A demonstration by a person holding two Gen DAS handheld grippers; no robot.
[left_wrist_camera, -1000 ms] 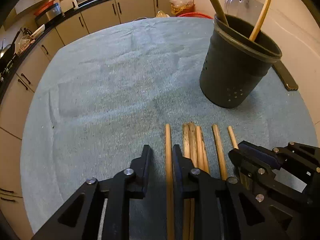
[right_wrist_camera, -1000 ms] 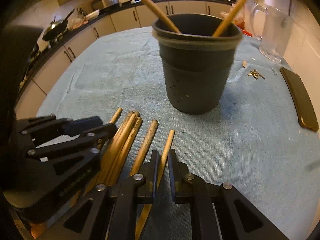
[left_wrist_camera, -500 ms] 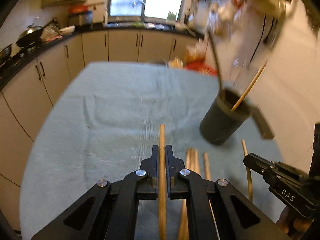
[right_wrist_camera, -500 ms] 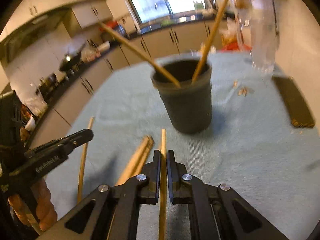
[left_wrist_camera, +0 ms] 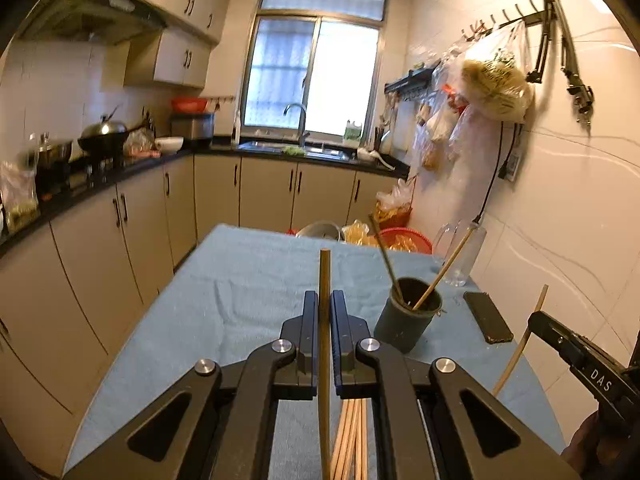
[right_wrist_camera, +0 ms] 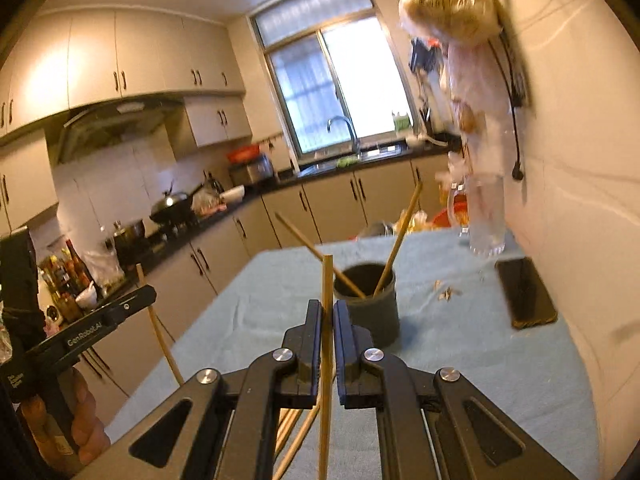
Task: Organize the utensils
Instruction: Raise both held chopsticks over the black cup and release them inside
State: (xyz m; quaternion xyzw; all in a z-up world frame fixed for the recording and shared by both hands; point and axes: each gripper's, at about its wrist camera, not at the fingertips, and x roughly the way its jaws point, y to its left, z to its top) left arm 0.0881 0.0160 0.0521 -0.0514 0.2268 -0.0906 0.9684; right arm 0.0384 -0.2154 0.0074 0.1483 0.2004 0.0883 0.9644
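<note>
1. Left gripper [left_wrist_camera: 324,312]: jaws clamped on a single wooden chopstick [left_wrist_camera: 324,280]. The stick runs lengthwise between the pads, its tip projecting well past them, clear of the table.
2. Right gripper [right_wrist_camera: 327,316]: jaws likewise clamped on a second chopstick [right_wrist_camera: 328,280], held the same way, tip projecting forward above the table.
3. Each gripper shows in the other's view: the right one at the lower right edge of the left wrist view with its stick slanting up, the left one at the left edge of the right wrist view, a hand [right_wrist_camera: 86,412] around its grip.
4. Remaining loose chopsticks [left_wrist_camera: 352,436] lie bundled on the blue tablecloth [left_wrist_camera: 240,280], directly beneath the left gripper.
5. Dark utensil holder [right_wrist_camera: 370,300] stands upright on the cloth ahead of both grippers, with two sticks leaning inside.
6. A black phone [right_wrist_camera: 524,292] lies flat near the wall; a clear glass jug [right_wrist_camera: 486,216] stands beyond it.
</note>
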